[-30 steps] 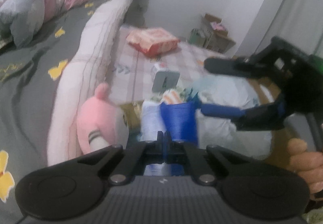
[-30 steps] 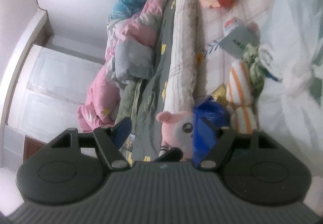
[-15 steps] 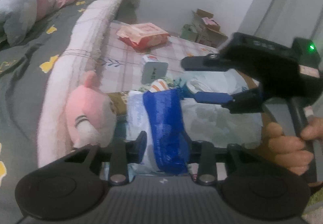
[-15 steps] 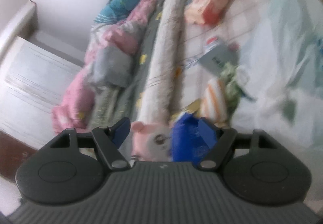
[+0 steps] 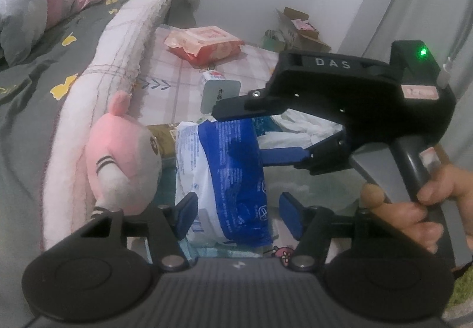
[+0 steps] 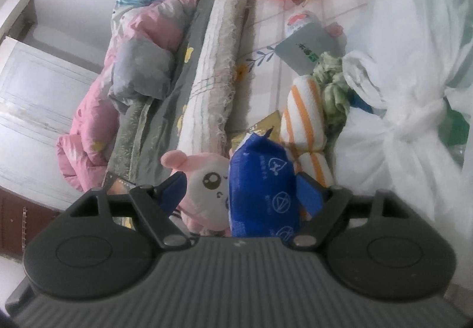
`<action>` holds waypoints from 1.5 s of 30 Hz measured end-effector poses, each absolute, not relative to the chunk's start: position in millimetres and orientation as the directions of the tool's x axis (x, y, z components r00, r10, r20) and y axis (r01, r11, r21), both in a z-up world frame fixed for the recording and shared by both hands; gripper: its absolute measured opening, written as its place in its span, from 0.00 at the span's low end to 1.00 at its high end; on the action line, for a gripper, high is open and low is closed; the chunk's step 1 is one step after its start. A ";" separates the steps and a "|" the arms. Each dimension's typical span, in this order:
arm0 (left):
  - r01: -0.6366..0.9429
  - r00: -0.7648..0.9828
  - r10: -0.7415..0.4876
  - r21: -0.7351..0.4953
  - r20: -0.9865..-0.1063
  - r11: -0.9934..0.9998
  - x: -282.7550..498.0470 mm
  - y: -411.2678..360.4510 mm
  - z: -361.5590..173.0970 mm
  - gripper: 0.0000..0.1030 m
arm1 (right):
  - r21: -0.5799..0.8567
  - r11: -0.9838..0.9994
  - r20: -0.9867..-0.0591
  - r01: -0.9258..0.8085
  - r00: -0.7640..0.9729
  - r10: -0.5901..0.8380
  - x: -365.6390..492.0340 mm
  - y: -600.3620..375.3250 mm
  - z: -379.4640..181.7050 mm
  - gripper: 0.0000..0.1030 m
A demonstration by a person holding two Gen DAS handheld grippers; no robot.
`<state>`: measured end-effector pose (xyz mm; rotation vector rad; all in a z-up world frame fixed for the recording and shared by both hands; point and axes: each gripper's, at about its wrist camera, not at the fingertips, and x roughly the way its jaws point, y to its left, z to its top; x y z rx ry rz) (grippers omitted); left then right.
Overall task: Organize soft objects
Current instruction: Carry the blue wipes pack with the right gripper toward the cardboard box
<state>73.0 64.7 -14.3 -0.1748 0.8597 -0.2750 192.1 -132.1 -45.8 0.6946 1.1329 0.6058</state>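
A soft blue-and-white pack [image 5: 233, 180] stands on end beside a pink plush toy [image 5: 118, 156], at the foot of the bed's pale edge. My left gripper [image 5: 239, 217] has the pack between its blue fingers; its jaws are opening and the right pad stands clear of the wrap. My right gripper [image 5: 239, 136], held by a hand [image 5: 414, 209], reaches in from the right and straddles the pack's top. In the right wrist view, my right gripper [image 6: 241, 187] has the pack [image 6: 263, 189] and the plush's face [image 6: 207, 180] between its fingers; its jaws are opening.
An orange-striped rolled towel [image 6: 304, 112], a green cloth and tied white plastic bags [image 6: 399, 91] lie right of the pack. A red wipes pack [image 5: 204, 44] and a grey carton [image 5: 220, 94] sit on the checked mat. Bed with quilt at left; cardboard boxes [image 5: 298, 29] by the wall.
My left gripper's fingers, pinched together on the blue pack a second ago, have spread apart around it. The right gripper has come in from the right, over the pack's top.
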 end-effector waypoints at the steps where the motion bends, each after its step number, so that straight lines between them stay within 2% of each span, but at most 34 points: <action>1: 0.169 0.617 -0.310 -0.262 -0.723 0.950 73.7 64.4 -15.7 0.61 | 0.762 0.643 -0.595 -0.080 0.306 0.743 193.1 -131.3 -47.6 0.78; 12: 0.154 0.621 -0.296 -0.257 -0.726 0.954 74.6 71.5 -18.3 0.68 | 0.836 0.545 -0.510 -0.068 0.272 0.816 190.4 -132.0 -44.9 0.80; 15: 0.148 0.629 -0.276 -0.237 -0.727 0.960 74.8 72.1 -16.2 0.73 | 0.858 0.510 -0.481 -0.063 0.251 0.840 189.1 -128.0 -44.2 0.80; 20: 0.122 0.623 -0.214 -0.177 -0.752 0.977 81.4 69.8 -19.8 0.74 | 0.879 0.472 -0.448 -0.069 0.222 0.866 187.1 -116.6 -43.0 0.80; 22: 0.106 0.621 -0.184 -0.151 -0.762 0.983 84.7 69.8 -22.4 0.70 | 0.888 0.455 -0.433 -0.067 0.214 0.876 187.6 -113.9 -43.3 0.80; 24: 0.082 0.625 -0.139 -0.112 -0.768 0.990 87.4 70.8 -24.5 0.52 | 0.897 0.437 -0.417 -0.061 0.206 0.885 188.9 -112.0 -45.1 0.80; 26: 0.071 0.629 -0.127 -0.105 -0.767 0.992 90.0 74.6 -25.1 0.43 | 0.901 0.430 -0.411 -0.057 0.202 0.889 189.8 -110.1 -46.0 0.80; 30: 0.051 0.627 -0.156 -0.160 -0.763 0.986 91.7 84.9 -21.6 0.33 | 0.913 0.405 -0.391 -0.040 0.187 0.901 192.6 -108.6 -49.6 0.80; 35: 0.047 0.641 -0.198 -0.220 -0.742 0.974 86.3 88.9 -10.2 0.31 | 0.927 0.371 -0.357 -0.047 0.188 0.915 192.6 -109.1 -41.9 0.80; 41: 0.069 0.656 -0.343 -0.399 -0.673 0.914 90.1 102.0 -0.2 0.31 | 0.939 0.333 -0.306 -0.086 0.236 0.923 192.6 -129.3 -19.9 0.80; 45: 0.046 0.633 -0.404 -0.489 -0.661 0.871 101.0 106.1 -15.2 0.31 | 0.923 0.370 -0.319 -0.108 0.325 0.890 194.7 -154.3 -10.4 0.80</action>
